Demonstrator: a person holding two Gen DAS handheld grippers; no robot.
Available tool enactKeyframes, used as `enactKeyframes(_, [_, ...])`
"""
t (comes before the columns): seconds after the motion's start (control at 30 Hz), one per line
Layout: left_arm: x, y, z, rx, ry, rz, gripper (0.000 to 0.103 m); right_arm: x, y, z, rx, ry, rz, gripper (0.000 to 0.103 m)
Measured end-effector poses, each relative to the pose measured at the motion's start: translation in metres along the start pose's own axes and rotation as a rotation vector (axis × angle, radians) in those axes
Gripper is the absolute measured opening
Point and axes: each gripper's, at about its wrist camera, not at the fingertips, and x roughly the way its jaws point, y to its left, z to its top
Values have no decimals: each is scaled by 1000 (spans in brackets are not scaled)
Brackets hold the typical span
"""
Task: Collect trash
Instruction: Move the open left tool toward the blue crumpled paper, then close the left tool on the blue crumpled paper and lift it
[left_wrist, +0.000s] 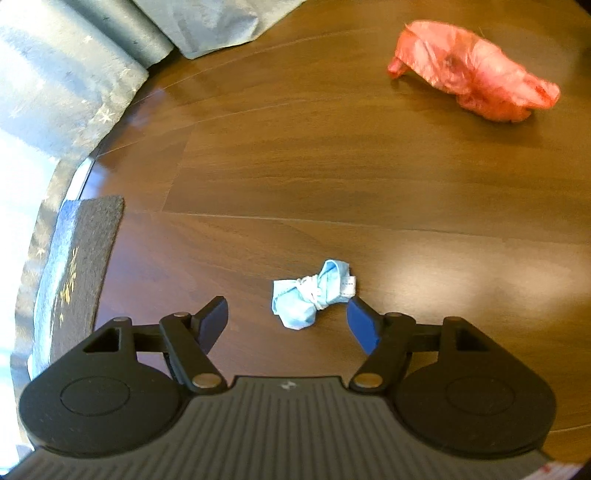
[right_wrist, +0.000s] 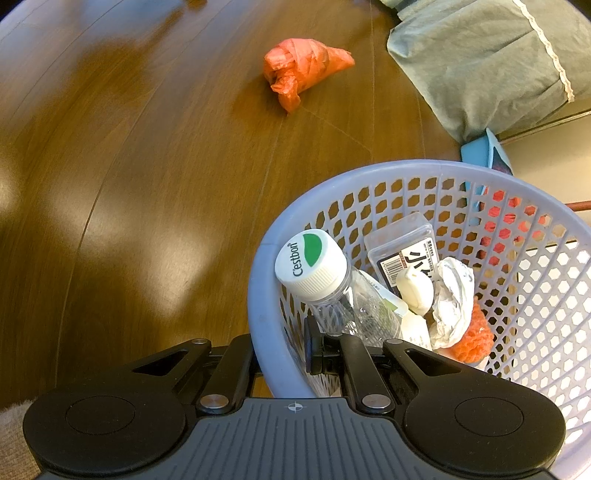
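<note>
Nearest the left wrist camera, the left gripper (left_wrist: 286, 319) stands spread apart with nothing clamped, and a small blue wad (left_wrist: 312, 293) lies on the wood floor (left_wrist: 332, 184) just past its tips, roughly at 12 o'clock and closer to the right-side finger. A crumpled orange bag (left_wrist: 472, 74) sits well apart at about 1 o'clock. In the right wrist view, the right gripper (right_wrist: 284, 350) is clenched on the rim of the lavender basket (right_wrist: 258, 295), 1 finger outside the wall and 1 inside. The basket already holds a capped bottle (right_wrist: 314, 269), a clear plastic box (right_wrist: 402, 243), crumpled white paper (right_wrist: 454, 302) and an orange scrap (right_wrist: 476, 336). The wad looks light and loosely knotted, so closing off-center may nudge it sideways or pinch only a loose fold that slips free on the lift. Pressing too low could scrape the fingertips on the floor. The thin rim grip may let the loaded basket tilt and spill.
</note>
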Motion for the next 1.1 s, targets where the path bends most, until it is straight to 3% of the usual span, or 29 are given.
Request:
enactKeyframes(0.17, [17, -11, 0, 162, 13, 10, 47, 1, -2, 0, -3, -1, -1, 5])
enactKeyframes(0.23, [21, -12, 1, 176, 15, -16, 40, 2, -1, 0, -6, 0, -1, 5])
enactKeyframes(0.27, [23, -13, 2, 182, 25, -25, 30, 2, -1, 0, -7, -1, -1, 5])
enactKeyframes(0.33, [26, -14, 3, 189, 49, -27, 20, 3, -1, 0, -6, -2, -1, 5])
enactKeyframes(0.53, [9, -8, 10, 80, 43, -78, 17, 3, 2, -1, 2, -5, -1, 5])
enactKeyframes(0.83, [-41, -33, 22, 24, -20, -156, 17, 3, 3, 0, 15, -12, -3, 5])
enactKeyframes(1.1, [-92, -84, 35, 86, -122, -257, 17, 3, 3, 0, 19, -14, -4, 5])
